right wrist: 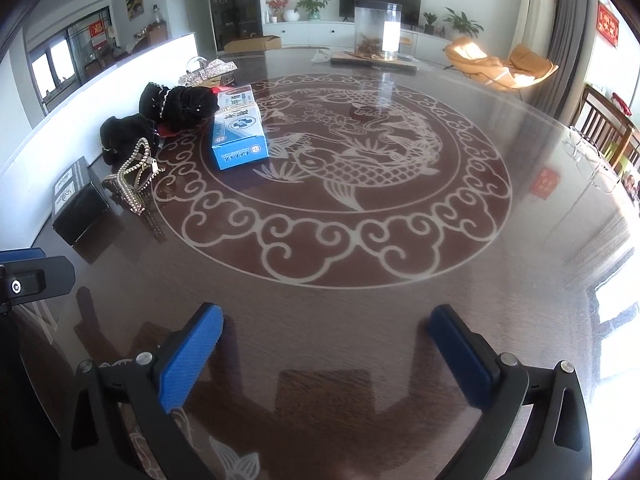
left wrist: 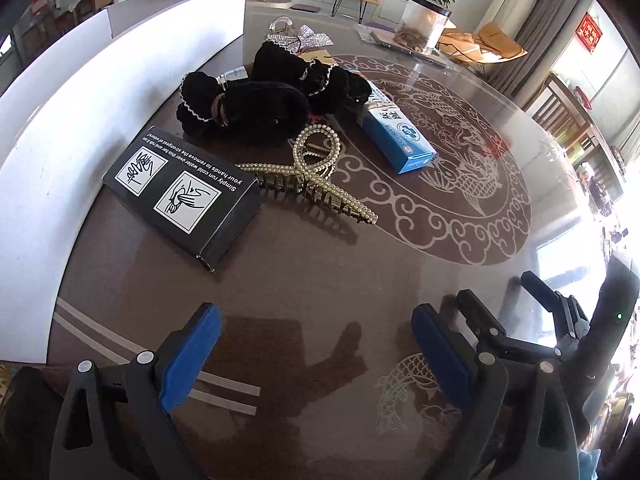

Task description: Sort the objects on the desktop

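Observation:
On the dark round table (left wrist: 320, 280) lies a cluster of objects: a black box (left wrist: 180, 196) with hand-washing pictures, a pearl hair claw (left wrist: 312, 176), black scrunchies (left wrist: 248, 108), a rhinestone bow (left wrist: 304, 40) and a blue-and-white box (left wrist: 396, 136). My left gripper (left wrist: 316, 336) hovers open over bare table in front of the claw, nothing between its blue pads. In the right wrist view the blue-and-white box (right wrist: 240, 132), the claw (right wrist: 138, 172) and the black box (right wrist: 78, 200) sit far left. My right gripper (right wrist: 324, 340) is open and empty, and appears at the lower right of the left wrist view (left wrist: 504, 292).
A white board (left wrist: 80, 112) stands upright along the table's left side behind the objects. A clear container (right wrist: 376, 32) sits on a tray at the far edge. Glasses (right wrist: 592, 164) lie near the right rim. Chairs stand beyond the table on the right.

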`<state>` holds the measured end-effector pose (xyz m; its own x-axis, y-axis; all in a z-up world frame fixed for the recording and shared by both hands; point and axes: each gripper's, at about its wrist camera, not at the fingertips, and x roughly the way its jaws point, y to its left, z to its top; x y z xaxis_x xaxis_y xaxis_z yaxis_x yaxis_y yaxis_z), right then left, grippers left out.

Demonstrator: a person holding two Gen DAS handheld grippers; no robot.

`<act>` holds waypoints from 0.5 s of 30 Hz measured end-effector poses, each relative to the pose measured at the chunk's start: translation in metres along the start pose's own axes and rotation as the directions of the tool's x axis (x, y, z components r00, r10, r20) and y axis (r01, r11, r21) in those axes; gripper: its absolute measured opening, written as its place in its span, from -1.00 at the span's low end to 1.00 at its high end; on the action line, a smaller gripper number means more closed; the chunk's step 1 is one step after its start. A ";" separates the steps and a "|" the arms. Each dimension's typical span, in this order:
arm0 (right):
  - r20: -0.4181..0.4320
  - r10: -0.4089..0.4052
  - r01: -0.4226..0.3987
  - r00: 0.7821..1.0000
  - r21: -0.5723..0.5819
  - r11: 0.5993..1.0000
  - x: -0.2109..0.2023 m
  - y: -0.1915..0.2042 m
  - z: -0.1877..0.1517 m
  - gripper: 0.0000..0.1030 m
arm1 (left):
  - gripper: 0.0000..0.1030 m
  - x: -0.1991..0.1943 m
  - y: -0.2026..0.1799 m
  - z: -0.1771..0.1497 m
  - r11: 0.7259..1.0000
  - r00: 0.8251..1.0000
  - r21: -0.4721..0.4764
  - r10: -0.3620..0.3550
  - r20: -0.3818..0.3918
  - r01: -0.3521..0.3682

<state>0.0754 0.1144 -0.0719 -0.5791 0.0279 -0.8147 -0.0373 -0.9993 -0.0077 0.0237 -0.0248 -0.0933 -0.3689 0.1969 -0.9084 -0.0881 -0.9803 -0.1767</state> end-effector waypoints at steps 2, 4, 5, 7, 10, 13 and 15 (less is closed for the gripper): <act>0.000 0.000 0.000 1.000 0.000 1.000 0.000 0.000 0.000 1.00 | 0.89 0.001 -0.001 0.000 1.000 1.000 0.001 0.000 -0.005 0.000; 0.000 0.000 0.000 1.000 0.000 1.000 0.000 0.000 0.000 1.00 | 0.89 0.001 -0.001 -0.001 1.000 1.000 0.003 0.000 -0.002 0.000; 0.000 0.000 0.000 1.000 0.000 1.000 0.000 0.000 0.000 1.00 | 0.89 0.001 -0.001 -0.001 1.000 1.000 0.004 0.000 -0.001 0.000; 0.000 0.000 0.000 1.000 0.000 1.000 0.000 0.000 0.000 1.00 | 0.89 0.000 -0.001 -0.001 1.000 1.000 0.005 0.000 0.001 0.000; 0.000 0.001 -0.001 1.000 0.000 1.000 -0.001 0.000 0.000 1.00 | 0.89 -0.001 0.000 -0.001 1.000 1.000 -0.001 -0.003 0.002 0.003; 0.000 0.001 -0.001 1.000 -0.001 1.000 -0.001 0.000 0.000 1.00 | 0.89 -0.001 0.001 -0.002 1.000 1.000 -0.006 -0.004 0.003 0.004; 0.000 0.001 -0.001 1.000 -0.001 1.000 -0.001 0.000 0.000 1.00 | 0.89 -0.001 0.001 -0.002 1.000 1.000 -0.007 -0.004 0.003 0.004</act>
<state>0.0759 0.1145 -0.0714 -0.5792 0.0271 -0.8147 -0.0362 -0.9993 -0.0075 0.0261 -0.0260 -0.0933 -0.3711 0.2006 -0.9067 -0.0835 -0.9796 -0.1826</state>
